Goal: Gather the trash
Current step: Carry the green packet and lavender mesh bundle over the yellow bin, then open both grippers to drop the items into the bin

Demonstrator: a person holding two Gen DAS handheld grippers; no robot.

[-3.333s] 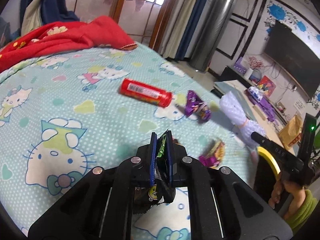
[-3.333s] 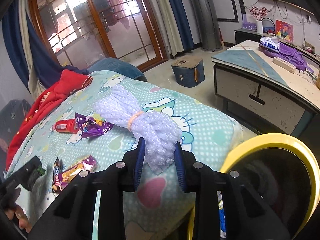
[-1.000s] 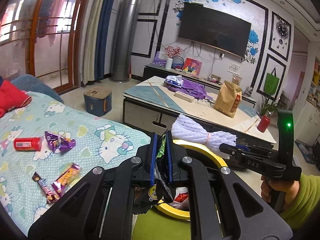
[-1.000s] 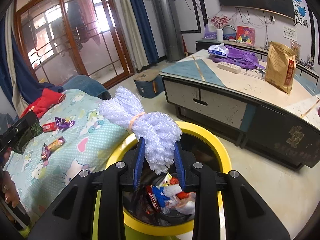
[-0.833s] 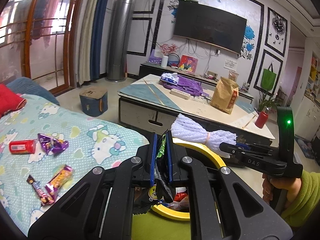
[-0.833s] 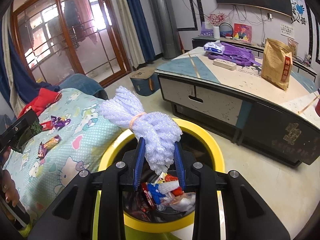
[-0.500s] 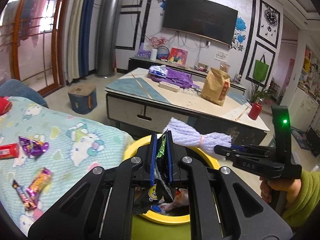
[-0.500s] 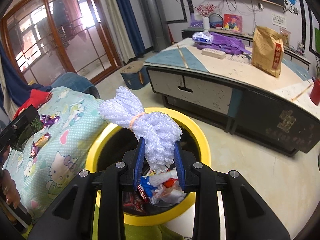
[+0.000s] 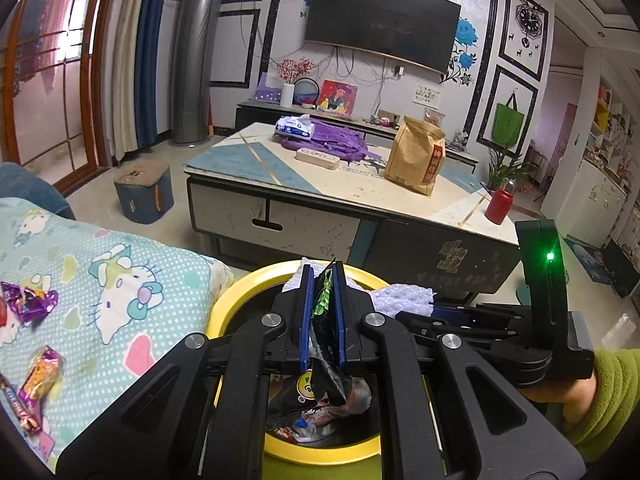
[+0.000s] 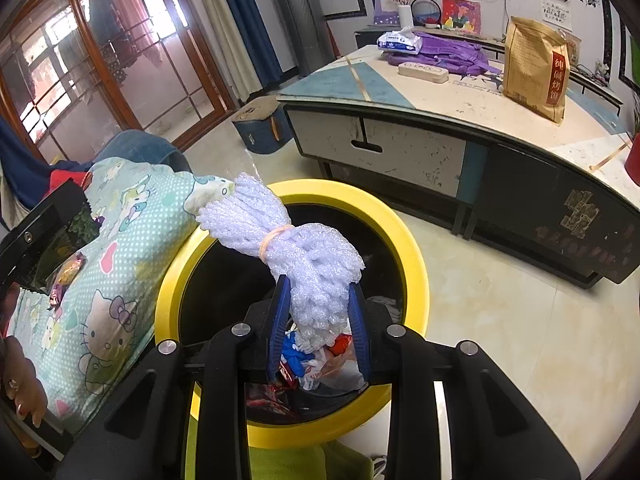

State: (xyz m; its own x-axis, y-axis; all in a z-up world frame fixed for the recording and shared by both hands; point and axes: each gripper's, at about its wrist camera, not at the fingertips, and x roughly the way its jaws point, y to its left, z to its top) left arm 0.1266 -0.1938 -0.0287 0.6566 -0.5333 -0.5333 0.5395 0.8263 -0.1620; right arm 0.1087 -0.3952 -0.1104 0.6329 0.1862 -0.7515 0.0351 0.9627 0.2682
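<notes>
- The left gripper, jaws nearly together, pinches a dark wrapper over the yellow-rimmed bin.
- The right gripper, jaws partly open, clamps a white foam-net bundle above the same bin's trash.

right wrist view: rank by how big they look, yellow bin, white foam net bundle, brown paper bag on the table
1. yellow bin
2. white foam net bundle, though nearness to the camera inflates it
3. brown paper bag, farther off, so its true size against the bundle is unsure
</notes>
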